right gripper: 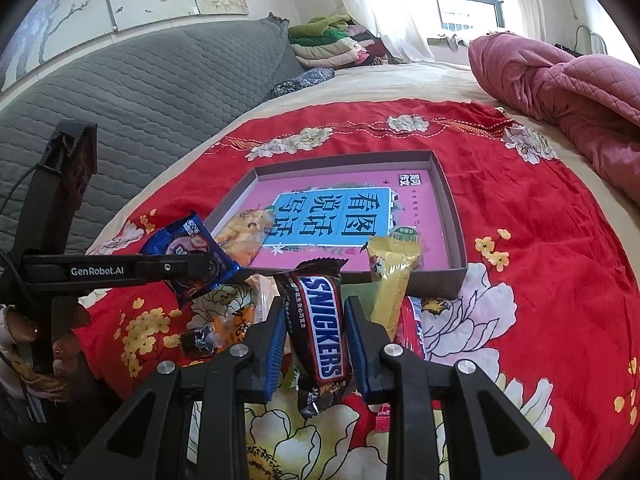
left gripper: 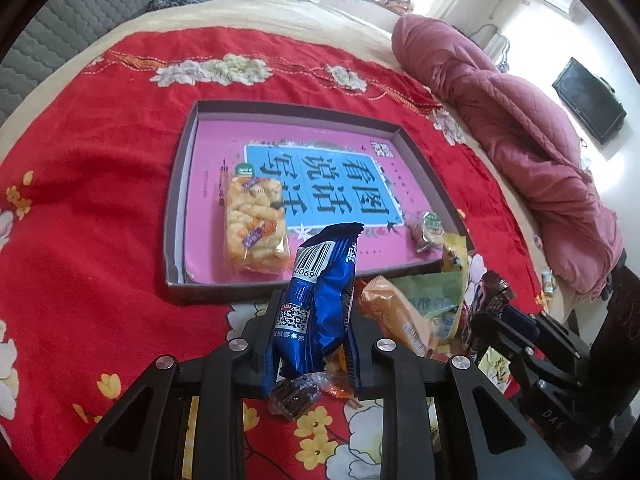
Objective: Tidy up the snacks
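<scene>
My left gripper [left gripper: 314, 312] is shut on a blue snack packet [left gripper: 320, 300] and holds it upright just in front of the shallow box [left gripper: 176, 184]; the packet also shows in the right wrist view [right gripper: 188, 258]. My right gripper [right gripper: 314, 312] is shut on a Snickers bar [right gripper: 320, 332], held above the pile in front of the box [right gripper: 448, 208]. In the box lie an orange cracker pack [left gripper: 256, 224] at the near left and a small green-topped snack [left gripper: 428, 230] at the near right, on a pink book cover.
Loose snacks lie in a pile before the box: an orange pack [left gripper: 396, 312], a green pack [left gripper: 436, 300], a yellow stick pack [right gripper: 394, 276], a dark wrapped candy [left gripper: 292, 396]. All rest on a red floral cloth [left gripper: 100, 208] on a bed. A pink quilt [left gripper: 532, 128] lies at the right.
</scene>
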The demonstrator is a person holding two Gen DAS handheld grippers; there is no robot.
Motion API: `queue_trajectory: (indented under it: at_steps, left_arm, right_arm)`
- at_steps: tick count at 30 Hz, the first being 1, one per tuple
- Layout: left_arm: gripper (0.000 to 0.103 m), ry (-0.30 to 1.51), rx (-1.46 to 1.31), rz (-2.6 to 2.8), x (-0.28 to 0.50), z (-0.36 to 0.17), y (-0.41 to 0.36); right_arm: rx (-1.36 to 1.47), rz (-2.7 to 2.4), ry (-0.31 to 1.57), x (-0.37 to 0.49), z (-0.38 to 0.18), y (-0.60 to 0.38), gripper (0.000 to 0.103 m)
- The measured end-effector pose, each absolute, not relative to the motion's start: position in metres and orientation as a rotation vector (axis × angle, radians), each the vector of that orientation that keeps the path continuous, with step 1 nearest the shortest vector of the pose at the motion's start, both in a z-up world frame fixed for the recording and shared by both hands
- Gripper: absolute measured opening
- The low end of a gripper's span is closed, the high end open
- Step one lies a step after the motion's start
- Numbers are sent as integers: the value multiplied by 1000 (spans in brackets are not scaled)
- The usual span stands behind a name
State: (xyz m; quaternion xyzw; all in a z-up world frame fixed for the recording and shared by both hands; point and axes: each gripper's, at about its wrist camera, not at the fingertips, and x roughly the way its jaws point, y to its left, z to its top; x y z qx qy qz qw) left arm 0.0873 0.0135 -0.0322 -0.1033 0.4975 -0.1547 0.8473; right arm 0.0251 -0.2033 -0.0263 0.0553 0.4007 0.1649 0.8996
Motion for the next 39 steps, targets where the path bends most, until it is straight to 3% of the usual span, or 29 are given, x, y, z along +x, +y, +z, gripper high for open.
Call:
queue_trajectory:
  at_steps: [39]
  left_arm:
    - [27, 990, -203, -305, 108, -9, -6]
  right_arm:
    - [174, 330, 732, 50, -10, -218, 29]
